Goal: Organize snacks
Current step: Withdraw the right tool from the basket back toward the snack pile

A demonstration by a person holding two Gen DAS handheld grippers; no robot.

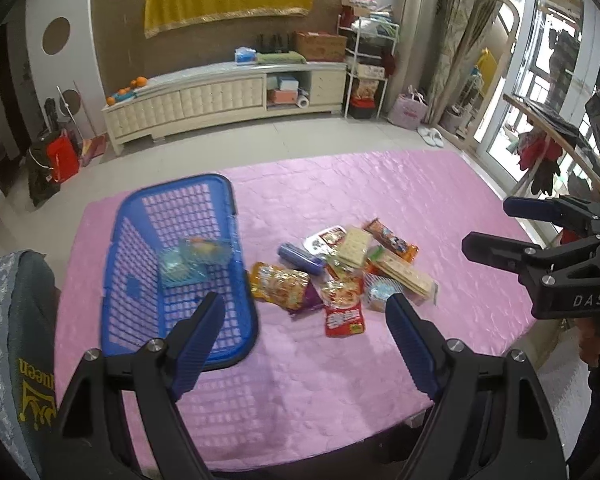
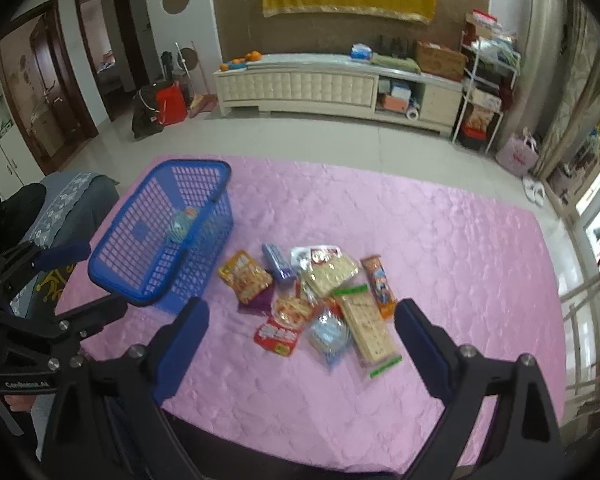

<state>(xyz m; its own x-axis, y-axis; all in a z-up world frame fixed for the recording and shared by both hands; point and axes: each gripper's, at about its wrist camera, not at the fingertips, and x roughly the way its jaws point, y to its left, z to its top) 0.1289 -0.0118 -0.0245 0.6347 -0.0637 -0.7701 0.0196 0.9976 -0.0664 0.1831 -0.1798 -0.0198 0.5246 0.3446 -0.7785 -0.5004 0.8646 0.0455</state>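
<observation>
A blue plastic basket stands on the left of the pink table, with a light blue packet and one more packet inside. To its right lies a pile of snacks: an orange chips bag, a red packet, cracker packs and a blue roll. My left gripper hovers open and empty between the basket and the pile. My right gripper is open and empty above the near side of the pile; the basket is to its left.
A chair with a grey patterned cover stands against the table's left edge. The pink tablecloth reaches the near edge. A cream cabinet lines the far wall, and a wooden rack with hanging gloves is at the right.
</observation>
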